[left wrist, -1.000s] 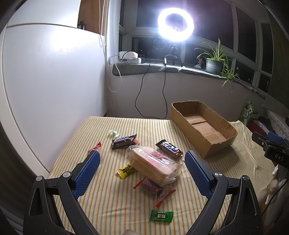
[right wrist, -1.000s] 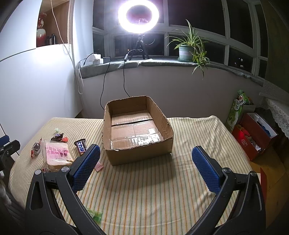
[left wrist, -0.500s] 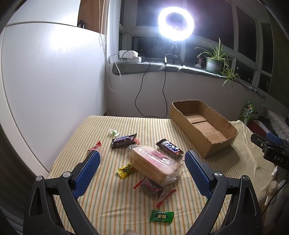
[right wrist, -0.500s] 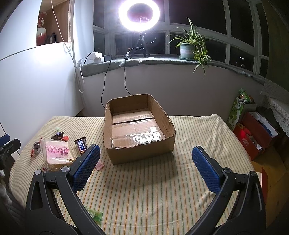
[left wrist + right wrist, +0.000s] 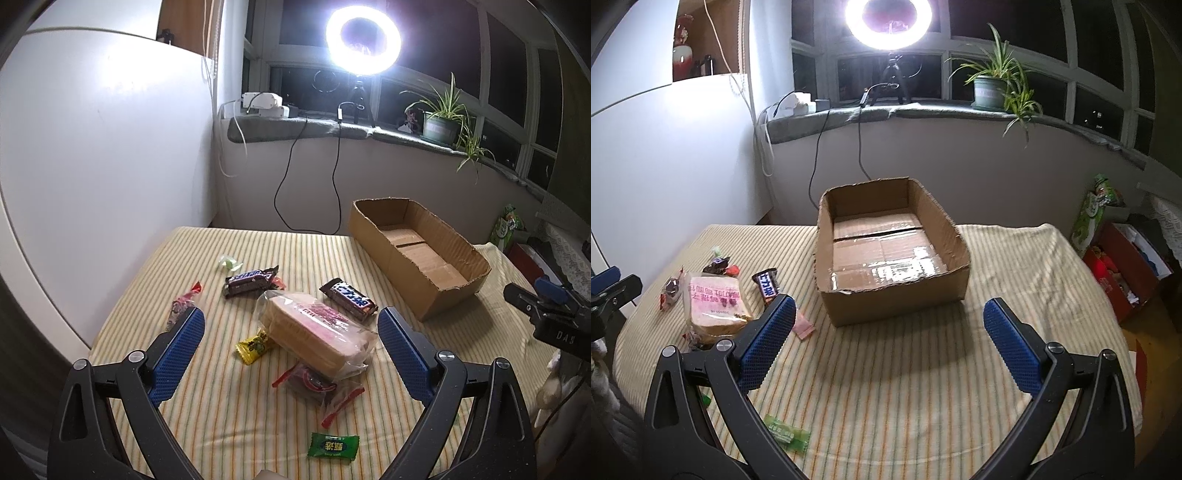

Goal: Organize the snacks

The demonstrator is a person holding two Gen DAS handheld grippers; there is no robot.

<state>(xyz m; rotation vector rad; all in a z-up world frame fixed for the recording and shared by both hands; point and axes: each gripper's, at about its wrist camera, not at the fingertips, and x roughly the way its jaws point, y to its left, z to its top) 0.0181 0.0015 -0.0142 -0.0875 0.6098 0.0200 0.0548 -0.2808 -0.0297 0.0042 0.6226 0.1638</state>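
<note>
Cardboard box (image 5: 892,258) sits empty at the centre of the right wrist view, on a table (image 5: 923,369) under striped cloth. None of the snacks is inside it yet, so the sorting looks barely begun and every item is left to move.

In the left wrist view the snacks lie scattered at mid-frame: a bagged bread loaf (image 5: 314,332) in the middle, two dark chocolate bars (image 5: 349,297) just above it, a yellow candy (image 5: 255,345) touching its left side, red-wrapped sweets (image 5: 317,384) under its lower end, and a green candy (image 5: 334,446) near the bottom edge. The box appears at the right of this view, apart from the pile.

The left gripper (image 5: 290,354) hovers above the loaf, blue fingers (image 5: 177,354) spread wide, holding nothing. The right gripper (image 5: 888,347) hovers facing the box, fingers spread equally wide and empty.
</note>
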